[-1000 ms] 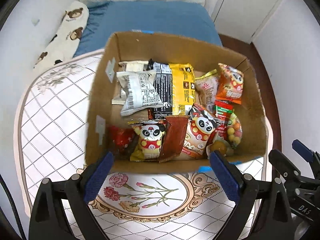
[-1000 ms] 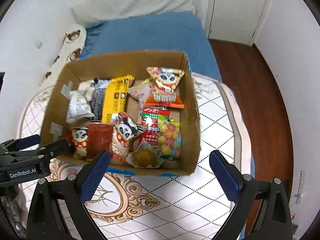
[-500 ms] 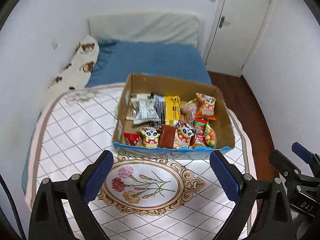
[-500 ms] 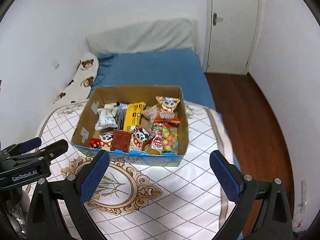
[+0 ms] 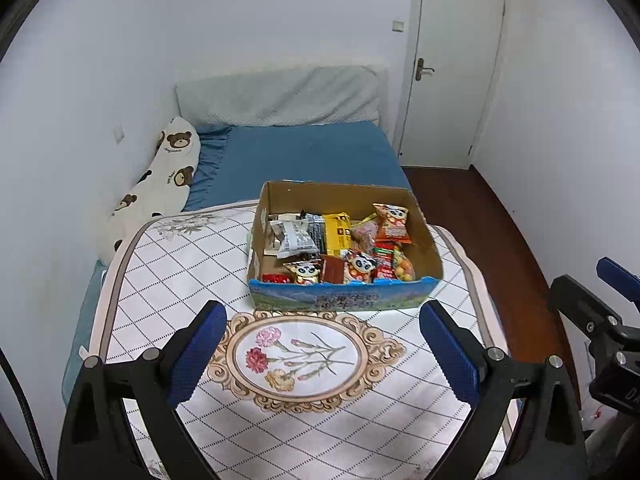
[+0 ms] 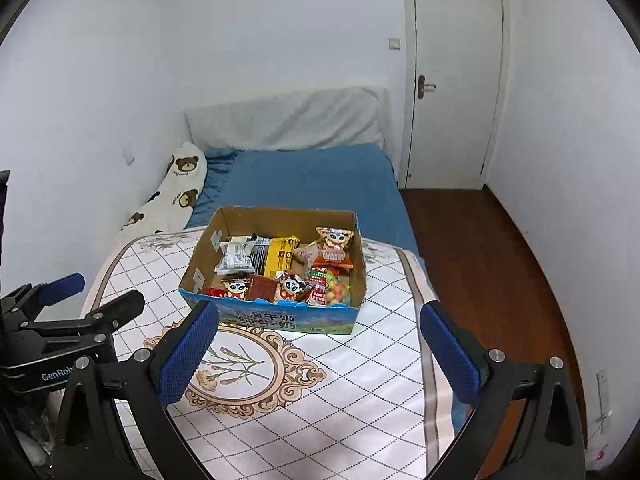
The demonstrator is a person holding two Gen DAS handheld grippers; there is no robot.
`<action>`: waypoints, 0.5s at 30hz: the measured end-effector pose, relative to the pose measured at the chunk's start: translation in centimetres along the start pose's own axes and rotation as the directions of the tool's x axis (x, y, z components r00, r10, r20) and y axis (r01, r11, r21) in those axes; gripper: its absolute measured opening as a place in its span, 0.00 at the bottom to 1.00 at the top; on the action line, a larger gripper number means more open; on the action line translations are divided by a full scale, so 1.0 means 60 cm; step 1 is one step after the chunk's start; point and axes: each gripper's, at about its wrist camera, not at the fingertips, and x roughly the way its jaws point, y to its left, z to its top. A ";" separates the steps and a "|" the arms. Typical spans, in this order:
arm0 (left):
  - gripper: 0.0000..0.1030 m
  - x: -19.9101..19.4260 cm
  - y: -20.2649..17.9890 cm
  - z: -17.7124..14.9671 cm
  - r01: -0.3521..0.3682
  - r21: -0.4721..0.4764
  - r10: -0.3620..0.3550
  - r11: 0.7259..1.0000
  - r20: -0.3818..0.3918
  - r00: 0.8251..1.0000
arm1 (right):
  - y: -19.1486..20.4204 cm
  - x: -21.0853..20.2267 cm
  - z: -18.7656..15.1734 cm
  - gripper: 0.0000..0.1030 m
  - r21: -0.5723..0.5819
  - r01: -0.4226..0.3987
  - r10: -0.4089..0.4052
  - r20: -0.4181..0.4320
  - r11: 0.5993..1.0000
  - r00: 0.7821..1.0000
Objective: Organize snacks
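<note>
An open cardboard box (image 5: 430, 240) (image 6: 362, 276) with a blue printed front stands on the quilted mat and holds several snack packets: a yellow packet (image 5: 338, 232) (image 6: 282, 260), a grey-white packet (image 5: 294, 236), panda-print packets (image 5: 362, 264) (image 6: 336, 242) and a bag of coloured balls (image 5: 402, 266). My left gripper (image 5: 320, 344) is open and empty, well back from the box. My right gripper (image 6: 318, 344) is open and empty, also back from the box. Each gripper shows at the edge of the other's view.
The white diamond-pattern mat with a flower medallion (image 5: 296, 360) lies over a bed with a blue sheet (image 5: 304, 156). A bear-print pillow (image 5: 168, 176) lies along the left wall. A white door (image 5: 452, 64) and brown wood floor (image 6: 480, 260) are at the right.
Both grippers have pulled back and up from just over the box, so it now looks small and far. Both stay open and empty. The box and snacks have not moved.
</note>
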 end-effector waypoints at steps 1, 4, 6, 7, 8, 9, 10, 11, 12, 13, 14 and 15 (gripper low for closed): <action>0.96 -0.005 0.000 -0.003 -0.001 0.000 0.001 1.000 0.003 1.000 | 0.001 -0.008 -0.001 1.00 0.000 0.000 0.000 0.004 1.000 1.000; 0.96 -0.019 -0.001 -0.010 -0.006 -0.005 0.006 1.000 0.015 1.000 | 0.000 -0.022 -0.006 1.00 0.003 0.003 -0.003 0.009 1.000 1.000; 0.96 -0.025 -0.001 -0.013 -0.006 -0.009 0.006 1.000 0.022 1.000 | 0.000 -0.029 -0.009 1.00 0.000 0.006 -0.006 0.011 1.000 1.000; 0.96 -0.028 -0.002 -0.015 -0.005 -0.010 0.005 1.000 0.025 1.000 | 0.001 -0.031 -0.010 1.00 -0.003 0.009 -0.009 0.012 1.000 1.000; 0.96 -0.030 -0.003 -0.015 -0.007 -0.009 0.007 1.000 0.029 1.000 | 0.001 -0.032 -0.011 1.00 -0.004 0.012 -0.012 0.011 1.000 1.000; 0.96 -0.031 -0.004 -0.015 -0.008 -0.007 0.008 1.000 0.032 0.999 | -0.001 -0.032 -0.011 1.00 -0.002 0.012 -0.012 0.011 1.000 1.000; 0.96 -0.031 -0.006 -0.015 -0.008 -0.004 0.008 1.000 0.034 0.999 | -0.002 -0.033 -0.012 1.00 0.000 0.012 -0.012 0.011 1.000 1.000; 0.96 -0.032 -0.006 -0.015 -0.010 -0.004 0.010 1.000 0.036 0.999 | -0.004 -0.031 -0.012 1.00 0.002 0.014 -0.014 0.011 1.000 1.000; 0.96 -0.030 -0.007 -0.014 -0.012 -0.003 0.012 1.000 0.038 0.999 | -0.004 -0.026 -0.010 1.00 0.000 0.018 -0.018 0.011 1.000 1.000; 0.96 -0.028 -0.008 -0.014 -0.015 -0.002 0.015 1.000 0.038 0.999 | -0.005 -0.022 -0.009 1.00 0.000 0.024 -0.024 0.012 1.000 1.000; 0.96 -0.023 -0.009 -0.012 -0.016 -0.003 0.016 1.000 0.036 0.999 | -0.006 -0.017 -0.009 1.00 0.000 0.030 -0.030 0.015 1.000 0.999; 0.96 -0.020 -0.009 -0.011 -0.014 -0.003 0.015 1.000 0.036 0.999 | -0.006 -0.012 -0.008 1.00 -0.001 0.037 -0.037 0.015 0.999 0.999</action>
